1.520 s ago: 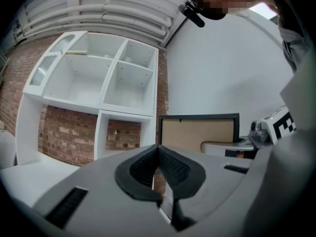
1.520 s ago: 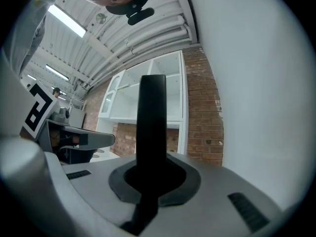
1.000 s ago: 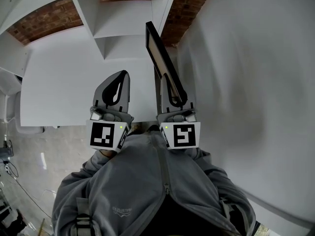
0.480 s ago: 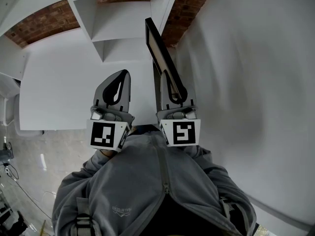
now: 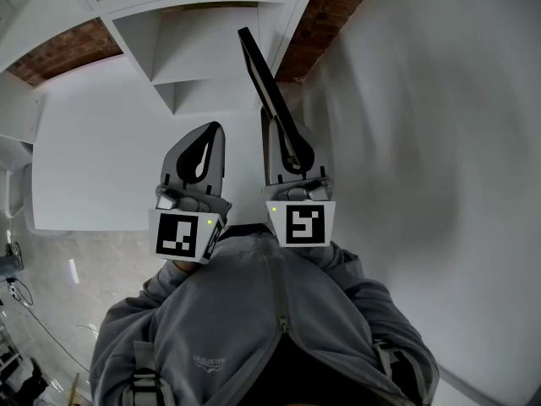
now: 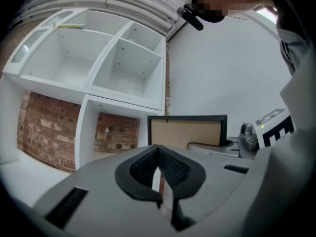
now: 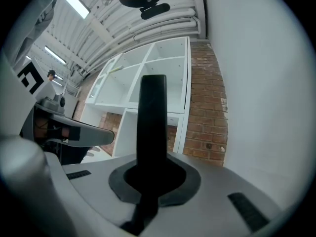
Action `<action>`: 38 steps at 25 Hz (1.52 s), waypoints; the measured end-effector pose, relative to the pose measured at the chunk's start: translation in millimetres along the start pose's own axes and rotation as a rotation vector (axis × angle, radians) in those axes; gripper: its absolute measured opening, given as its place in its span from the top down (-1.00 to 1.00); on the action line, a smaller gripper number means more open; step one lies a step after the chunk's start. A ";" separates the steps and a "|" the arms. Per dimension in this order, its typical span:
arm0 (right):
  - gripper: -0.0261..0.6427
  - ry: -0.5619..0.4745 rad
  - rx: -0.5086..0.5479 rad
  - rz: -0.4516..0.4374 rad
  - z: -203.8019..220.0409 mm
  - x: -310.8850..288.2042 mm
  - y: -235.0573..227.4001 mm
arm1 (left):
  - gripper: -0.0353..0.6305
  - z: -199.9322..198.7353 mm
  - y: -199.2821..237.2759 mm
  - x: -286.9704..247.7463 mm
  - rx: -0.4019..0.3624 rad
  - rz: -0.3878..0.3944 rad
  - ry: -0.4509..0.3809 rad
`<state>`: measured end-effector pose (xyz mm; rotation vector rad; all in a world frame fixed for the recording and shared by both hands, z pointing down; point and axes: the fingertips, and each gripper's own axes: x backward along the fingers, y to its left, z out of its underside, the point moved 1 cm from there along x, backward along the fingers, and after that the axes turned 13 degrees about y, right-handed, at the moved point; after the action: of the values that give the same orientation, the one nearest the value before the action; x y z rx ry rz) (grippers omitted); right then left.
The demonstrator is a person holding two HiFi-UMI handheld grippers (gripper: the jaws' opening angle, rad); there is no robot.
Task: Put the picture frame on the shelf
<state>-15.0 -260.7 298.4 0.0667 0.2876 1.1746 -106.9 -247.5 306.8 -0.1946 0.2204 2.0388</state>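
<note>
Picture frame (image 5: 264, 79): gripped edge-on in right gripper (image 5: 287, 142) fingers, airborne, long axis pointing far toward white shelf unit (image 5: 211, 53), just short. Left gripper (image 5: 205, 142): clenched, empty, alongside.

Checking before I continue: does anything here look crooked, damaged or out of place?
Nothing stands out. The picture frame sits edge-on in the right tongs, the left tongs are shut and empty, and the white shelf looks intact.

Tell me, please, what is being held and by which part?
The right gripper clamps the frame by its near edge; the left gripper holds nothing.
</note>
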 end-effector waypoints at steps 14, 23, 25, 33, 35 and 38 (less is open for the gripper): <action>0.83 0.097 0.202 0.045 29.1 -56.0 -3.9 | 0.88 14.3 14.2 -34.4 0.038 0.000 0.053; 0.83 0.114 0.291 0.091 43.5 -80.4 4.9 | 0.87 11.2 13.4 -39.2 0.060 0.027 0.056; 0.83 0.122 0.315 0.095 46.6 -85.2 8.3 | 0.87 9.5 12.2 -39.9 0.065 0.044 0.059; 0.83 0.135 0.378 0.101 49.6 -99.6 14.4 | 0.40 5.4 0.0 -39.3 0.032 0.157 0.086; 0.83 0.138 0.389 0.105 49.5 -102.4 14.7 | 0.35 5.2 -2.6 -40.8 0.021 0.173 0.093; 0.83 0.141 0.404 0.106 49.6 -105.6 15.4 | 0.34 4.1 -1.9 -41.8 0.013 0.192 0.108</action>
<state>-53.5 -346.6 369.0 0.3572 0.6508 1.2141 -86.3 -281.6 320.4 -0.2855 0.3307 2.2193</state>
